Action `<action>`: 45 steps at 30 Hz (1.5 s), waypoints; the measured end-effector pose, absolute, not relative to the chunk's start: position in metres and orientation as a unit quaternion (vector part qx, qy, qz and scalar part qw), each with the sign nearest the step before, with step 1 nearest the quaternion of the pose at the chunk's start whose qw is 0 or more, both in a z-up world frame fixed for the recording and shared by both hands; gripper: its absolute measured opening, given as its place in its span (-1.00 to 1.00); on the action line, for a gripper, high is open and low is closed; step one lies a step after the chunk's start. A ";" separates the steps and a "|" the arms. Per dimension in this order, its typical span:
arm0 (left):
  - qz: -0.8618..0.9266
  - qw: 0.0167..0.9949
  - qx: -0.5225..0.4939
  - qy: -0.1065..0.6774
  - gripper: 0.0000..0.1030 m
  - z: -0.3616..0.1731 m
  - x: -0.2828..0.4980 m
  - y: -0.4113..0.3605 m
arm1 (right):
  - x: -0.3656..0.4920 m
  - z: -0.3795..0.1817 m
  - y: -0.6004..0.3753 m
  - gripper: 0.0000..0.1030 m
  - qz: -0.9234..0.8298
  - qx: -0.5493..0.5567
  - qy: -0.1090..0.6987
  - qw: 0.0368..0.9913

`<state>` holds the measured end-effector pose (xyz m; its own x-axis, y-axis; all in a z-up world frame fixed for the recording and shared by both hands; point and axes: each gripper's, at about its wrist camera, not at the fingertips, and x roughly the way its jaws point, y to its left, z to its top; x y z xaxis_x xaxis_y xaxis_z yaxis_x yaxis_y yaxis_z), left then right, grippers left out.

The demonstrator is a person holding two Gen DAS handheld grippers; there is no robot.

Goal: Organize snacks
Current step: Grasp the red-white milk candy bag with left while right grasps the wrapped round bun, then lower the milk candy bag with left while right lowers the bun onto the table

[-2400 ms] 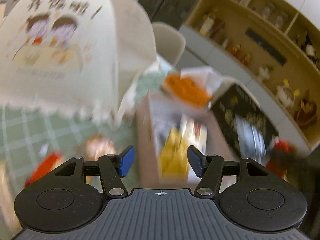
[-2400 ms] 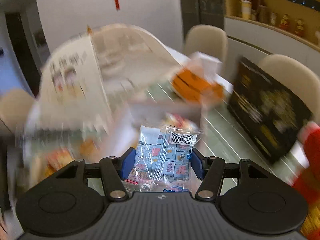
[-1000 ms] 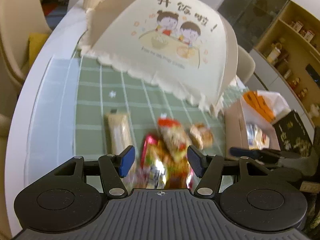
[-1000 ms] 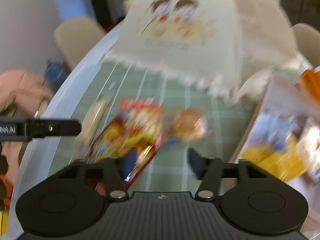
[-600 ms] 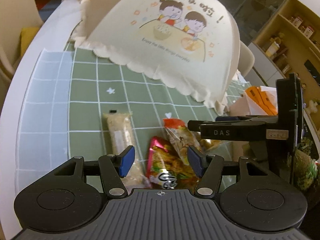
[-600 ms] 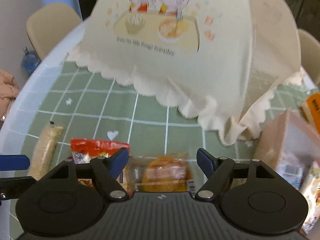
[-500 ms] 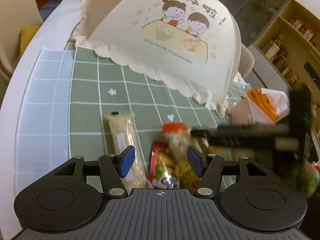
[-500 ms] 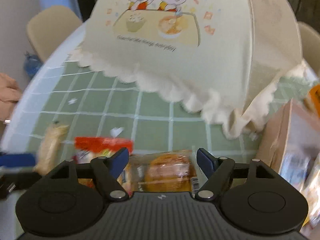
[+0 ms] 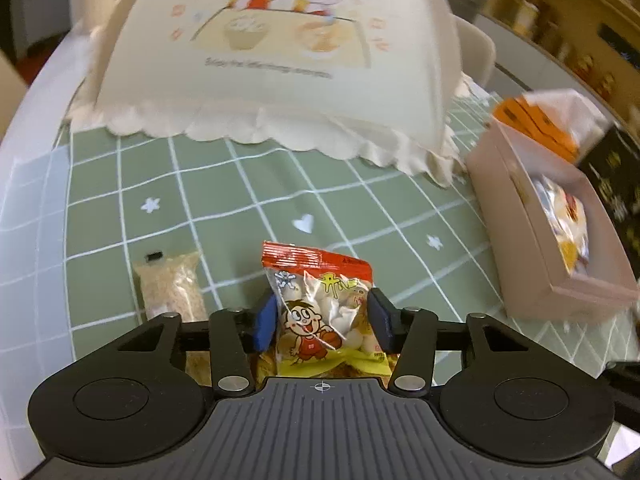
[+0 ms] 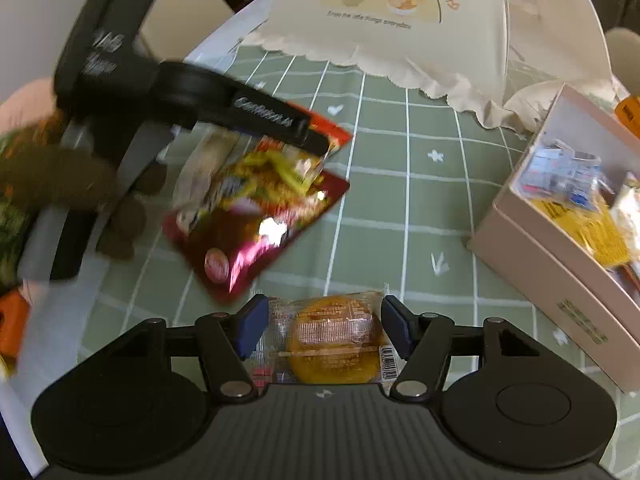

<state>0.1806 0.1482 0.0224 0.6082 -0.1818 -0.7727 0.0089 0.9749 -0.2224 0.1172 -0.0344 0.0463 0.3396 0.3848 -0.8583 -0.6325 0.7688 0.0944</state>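
A red-and-yellow cartoon snack bag (image 9: 320, 308) lies on the green checked cloth (image 9: 224, 200), partly on top of a magenta bag (image 10: 256, 240). My left gripper (image 9: 322, 322) straddles the cartoon bag. Its jaws are closing, with the blue pads right at the bag's two sides and no squeeze visible. In the right wrist view one of its fingers (image 10: 264, 114) crosses the bag's red top. My right gripper (image 10: 322, 328) hangs over a round golden cake in clear wrap (image 10: 334, 340). These jaws are closing too, with a thin gap at each pad.
A pale rice bar (image 9: 170, 288) lies left of the bags. A pink box (image 10: 540, 264) holding several snacks stands at the right. A cream food-cover dome (image 9: 280, 60) fills the back. Orange packets (image 9: 536, 120) and a black box (image 9: 616, 184) sit beyond the pink box.
Both grippers came down closer to the snacks. The left jaws narrowed around the cartoon bag and the right jaws narrowed around the cake. The left gripper now shows at the right view's upper left.
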 end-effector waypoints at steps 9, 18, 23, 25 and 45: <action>-0.164 0.871 -0.101 0.452 -0.07 0.036 0.106 0.117 | 0.070 0.043 -0.065 0.32 0.306 -0.192 0.432 0.827; -0.180 0.850 -0.105 0.485 -0.05 0.026 0.047 0.094 | 0.037 0.045 -0.101 0.34 0.306 -0.206 0.389 0.844; -0.164 0.855 -0.210 0.444 -0.06 0.044 0.044 0.126 | 0.036 0.045 -0.114 0.34 0.298 -0.178 0.399 0.849; -0.144 0.859 -0.248 0.424 -0.06 0.051 0.048 0.145 | 0.037 0.045 -0.117 0.34 0.289 -0.157 0.406 0.853; 0.090 0.881 -0.166 0.434 -0.33 0.020 0.128 0.197 | 0.033 0.046 -0.116 0.34 0.250 -0.108 0.436 0.858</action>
